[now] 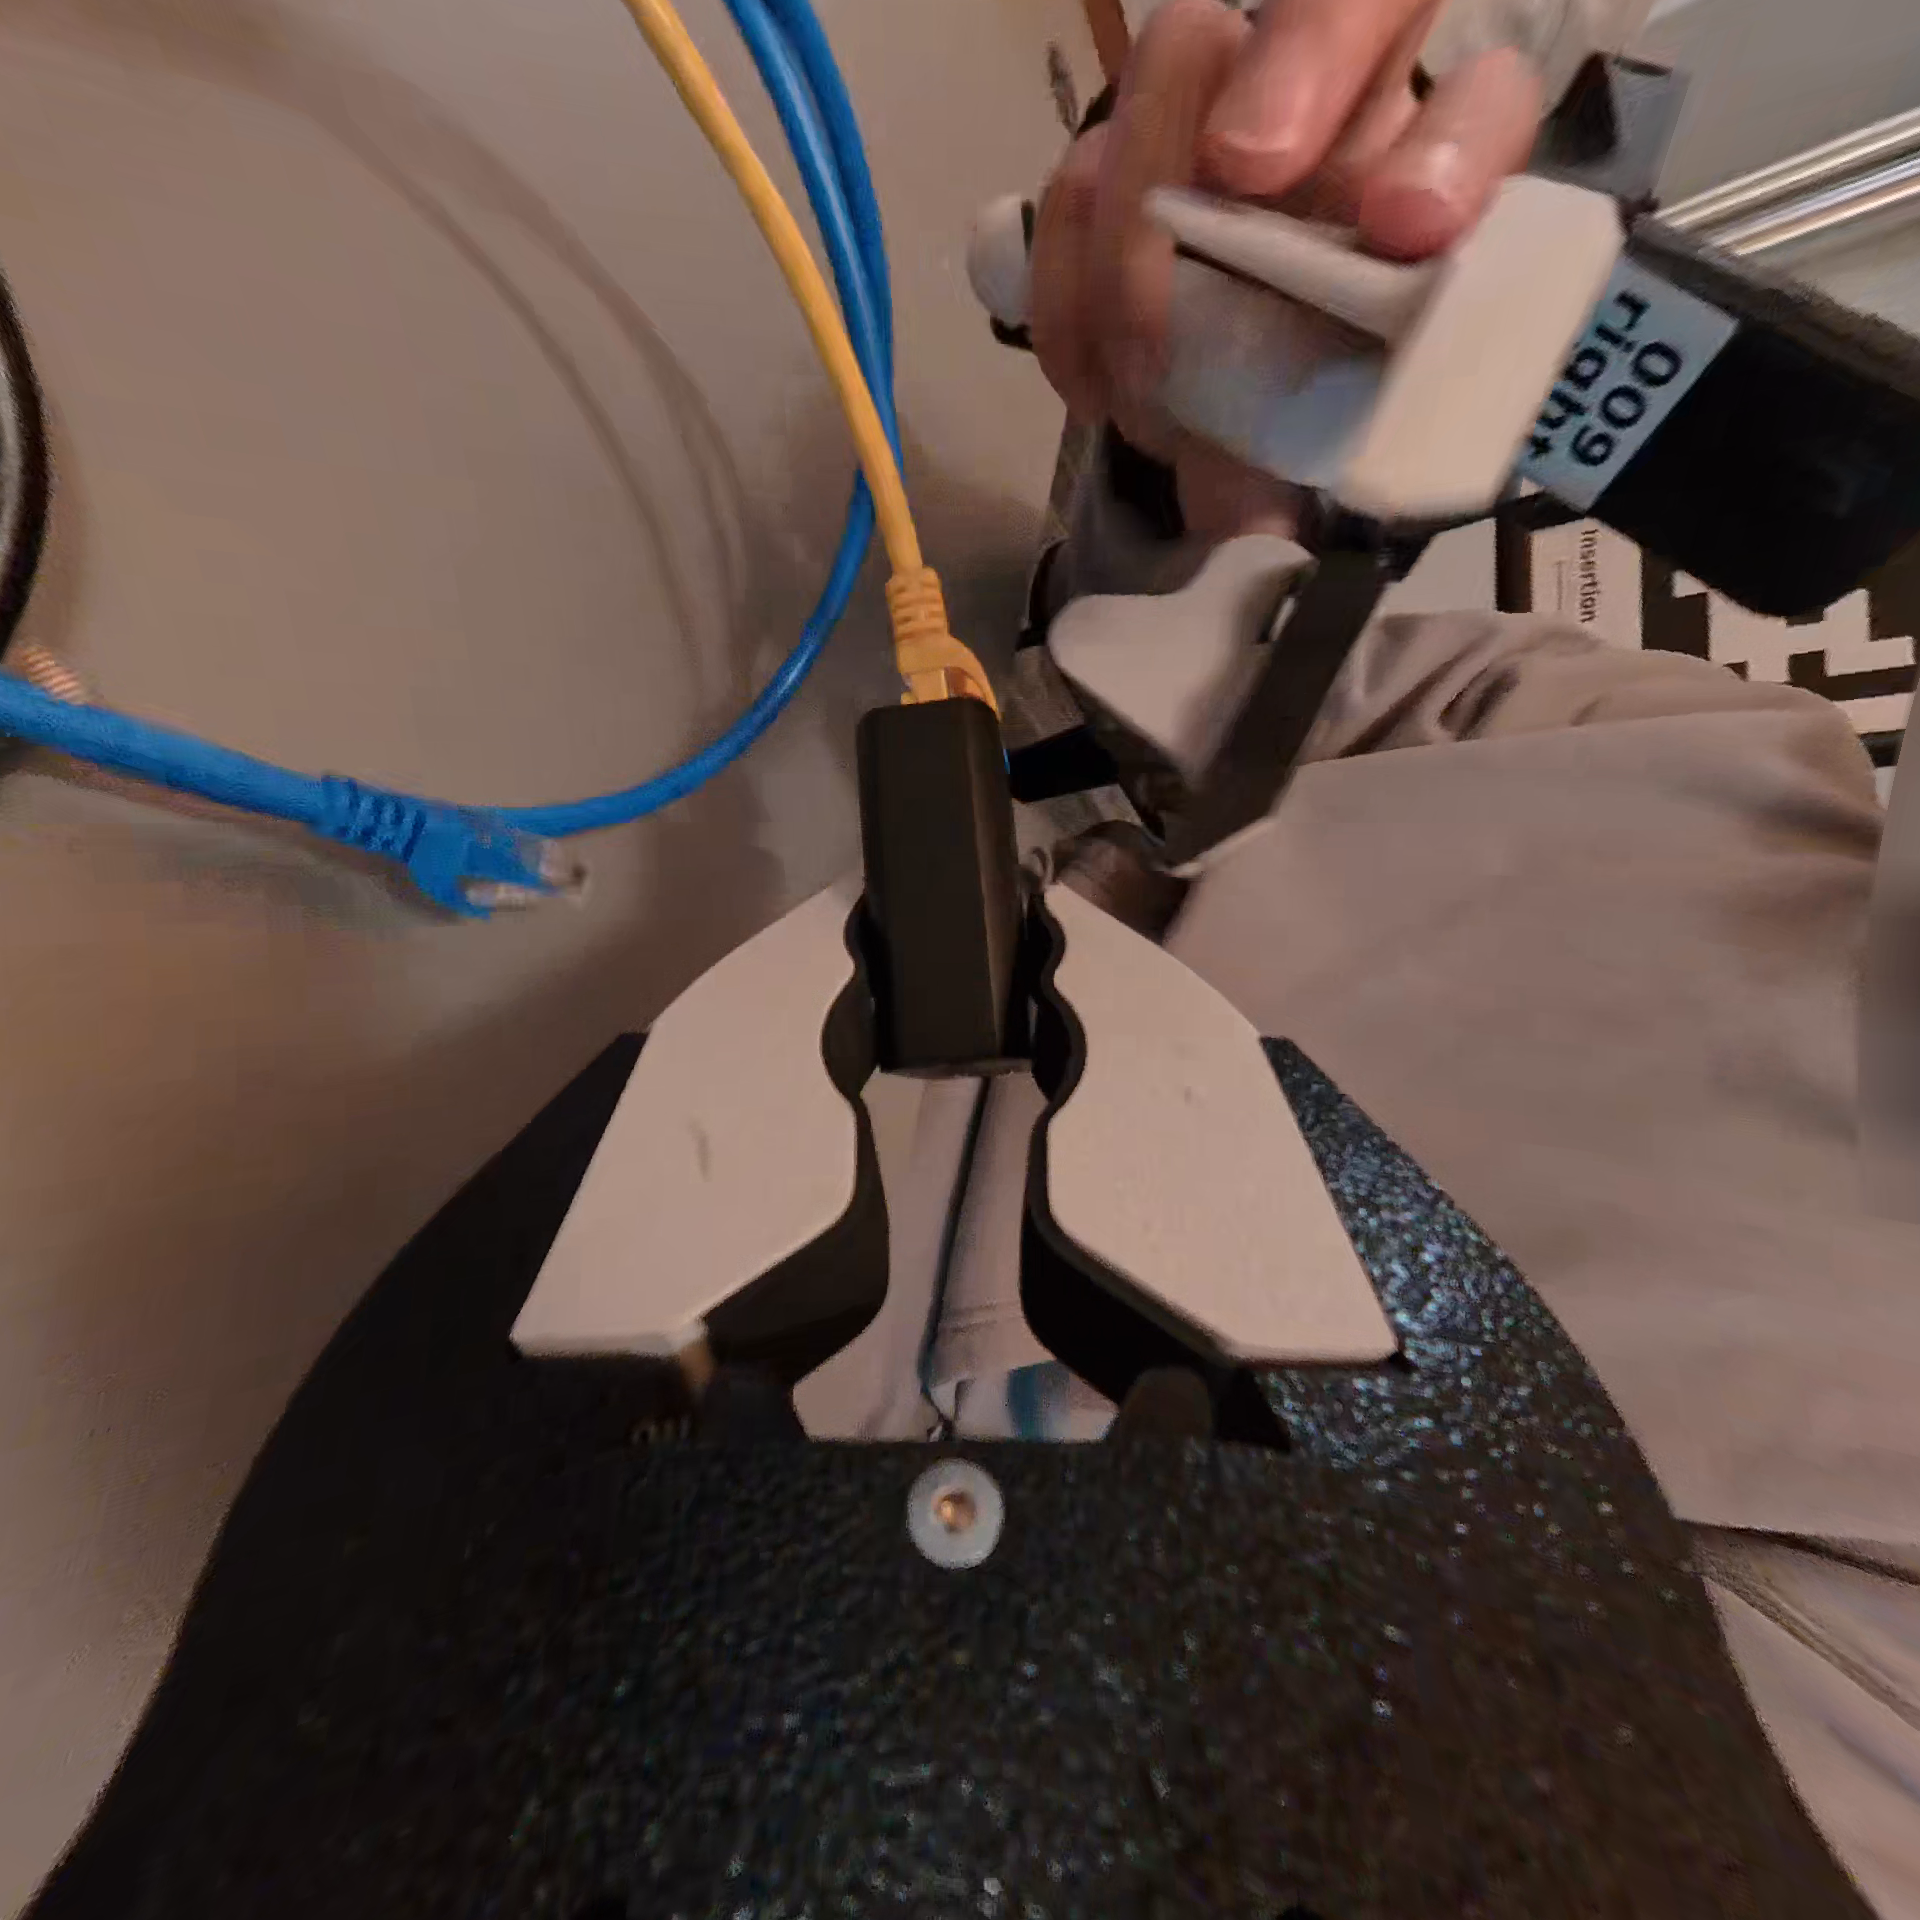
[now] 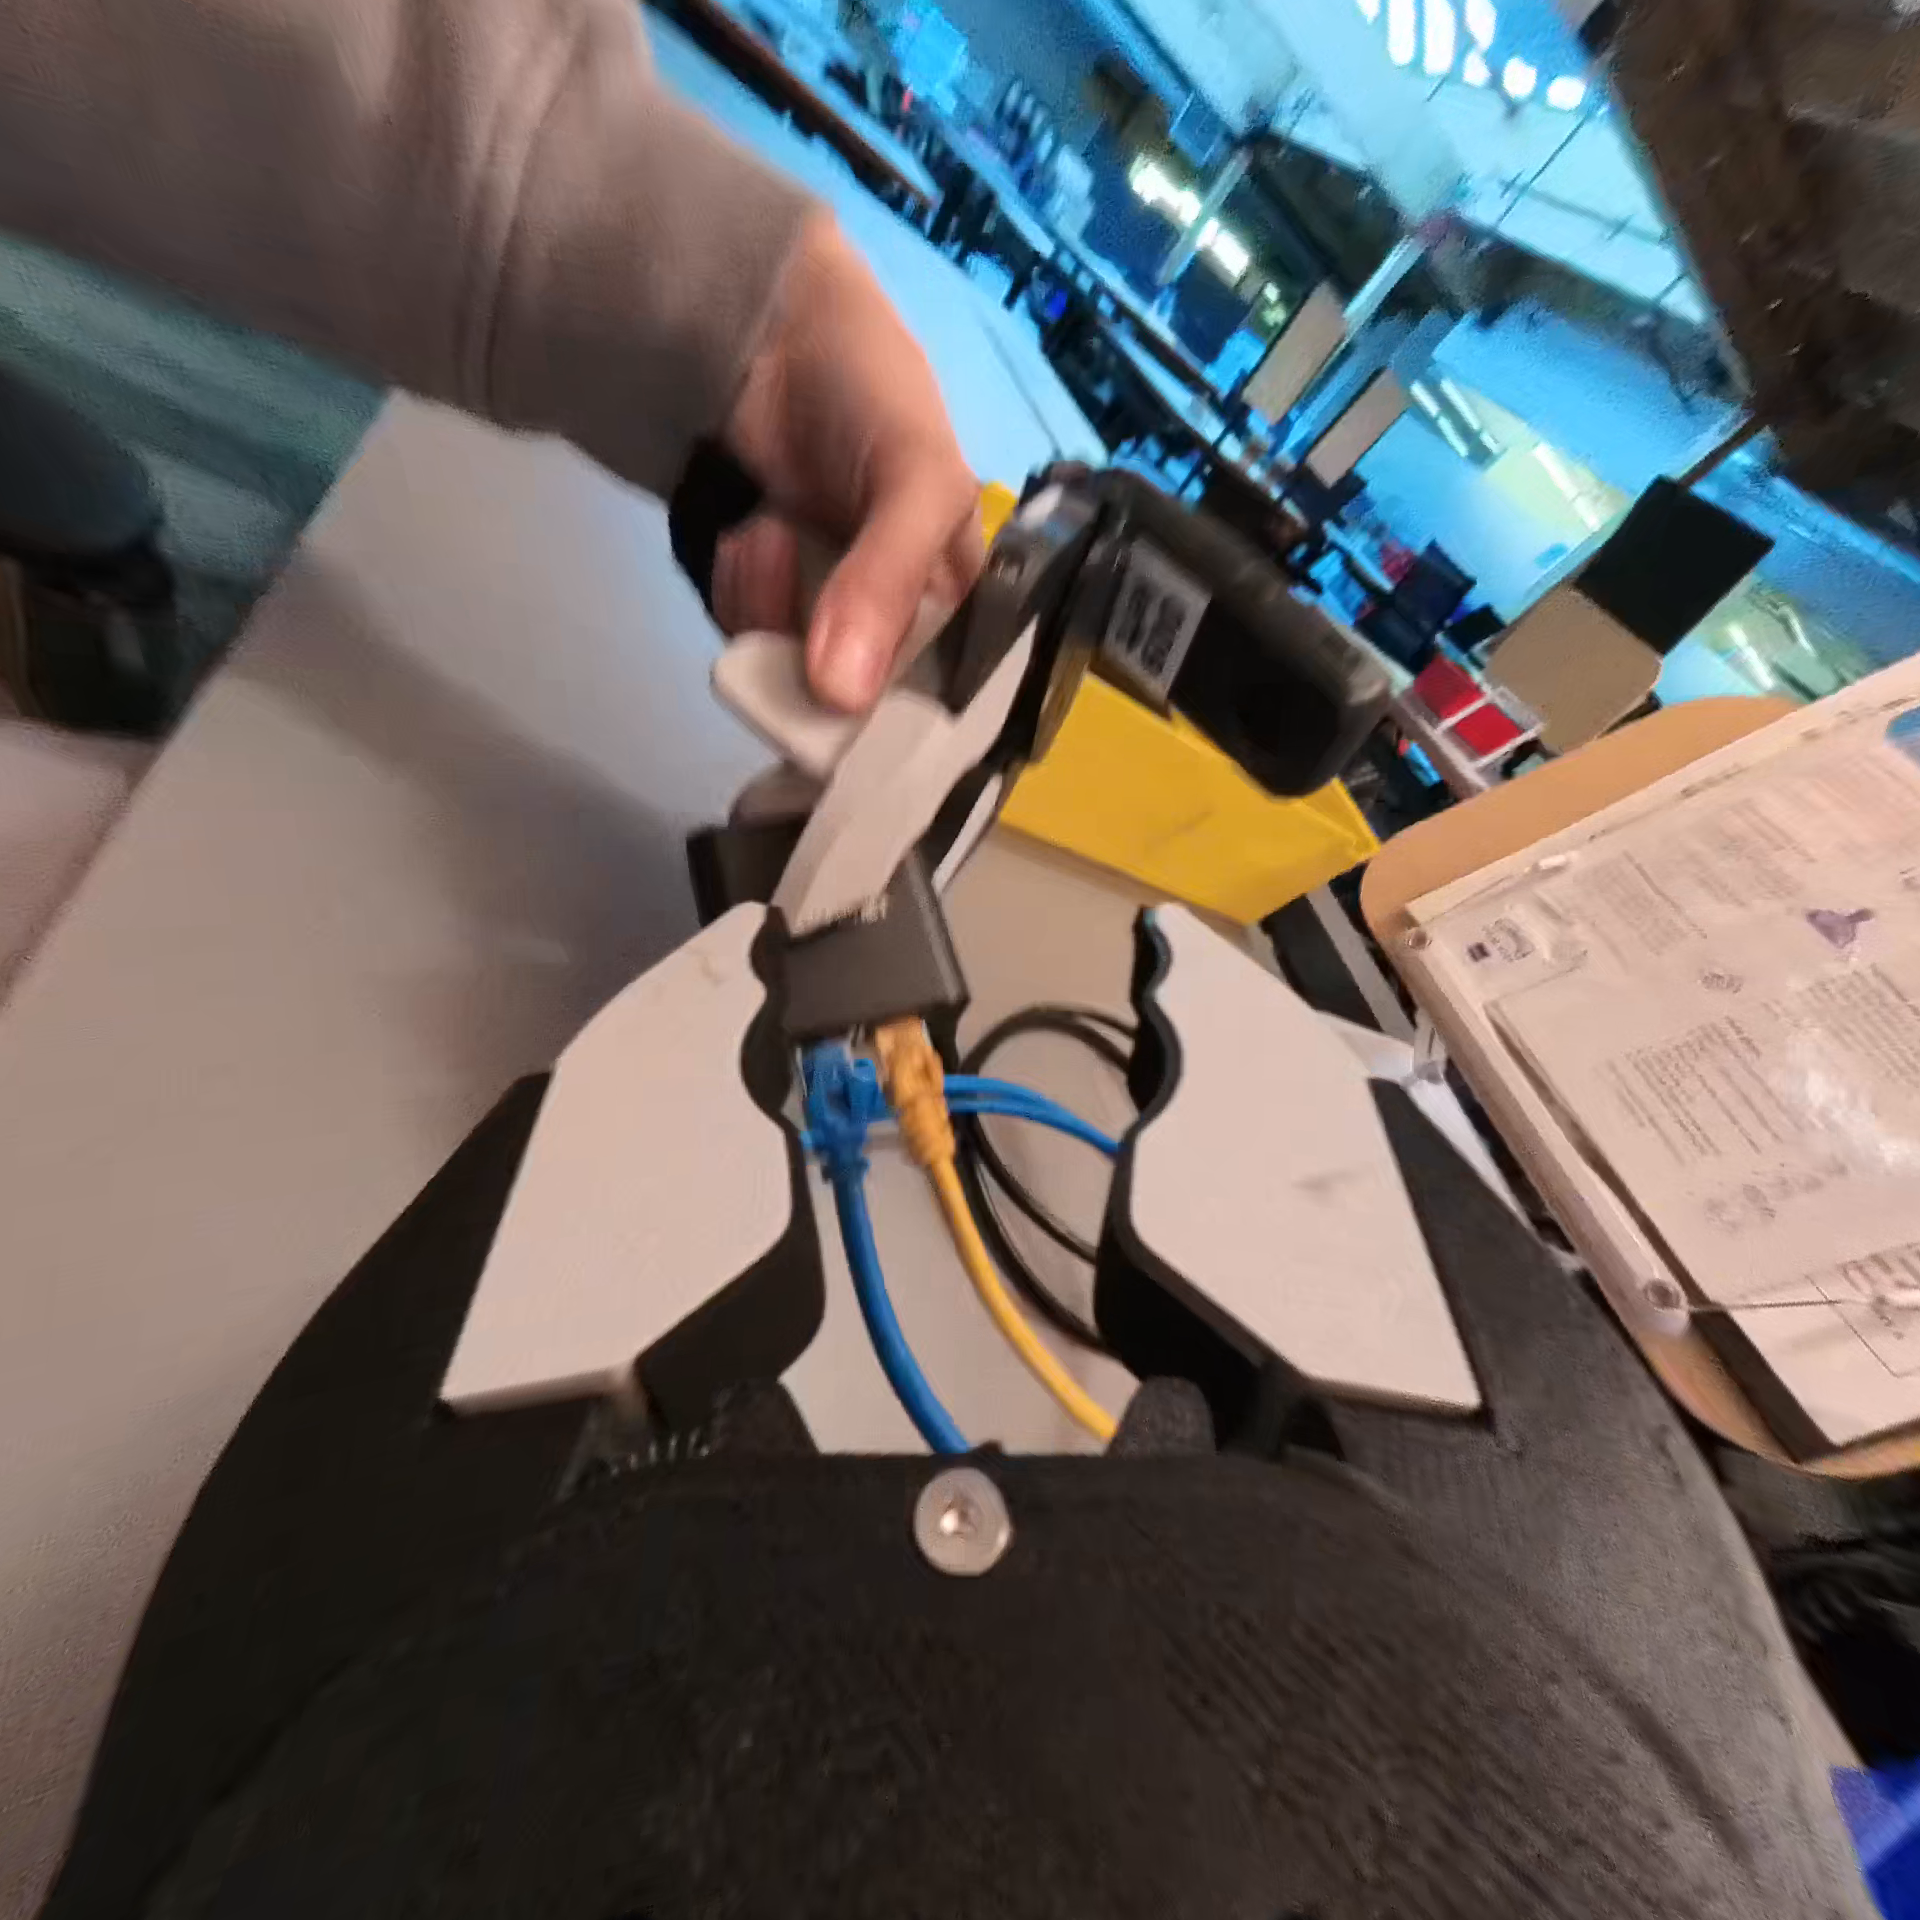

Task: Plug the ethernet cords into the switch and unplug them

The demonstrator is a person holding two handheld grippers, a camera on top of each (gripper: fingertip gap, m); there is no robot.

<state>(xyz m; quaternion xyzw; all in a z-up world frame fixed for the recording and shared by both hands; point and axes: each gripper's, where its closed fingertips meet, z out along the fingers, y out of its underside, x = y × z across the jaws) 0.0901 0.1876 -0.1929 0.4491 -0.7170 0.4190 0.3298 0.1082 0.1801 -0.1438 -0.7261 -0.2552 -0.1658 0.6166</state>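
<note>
1. My left gripper (image 1: 943, 966) is clamped on the black switch (image 1: 935, 883); both pale fingers (image 1: 748, 1101) press its sides, and the box stands up between them, held off the table.
2. My right gripper (image 2: 956, 997) has its fingers spread wide. The switch (image 2: 868, 966) sits against the inner edge of my left-hand finger (image 2: 634, 1164), while the other finger stands clear of it.
3. Two plugs are seated in the switch's port face: the yellow cord (image 1: 914, 623) and, beside it, a blue cord (image 2: 836, 1112). In the right wrist view both cords run down between my open fingers toward the camera.
4. In the left wrist view a second blue plug (image 1: 457, 847) lies loose on the beige table (image 1: 312, 416), off to the left and well apart from the switch, with its cable looping behind.
5. A hand (image 1: 1278, 156) grips the right tool's handle above and right of the switch.
6. Farther out in the right wrist view: a yellow bin (image 2: 1164, 821) behind the switch and a clipboard with papers (image 2: 1714, 1039) at the right edge.
</note>
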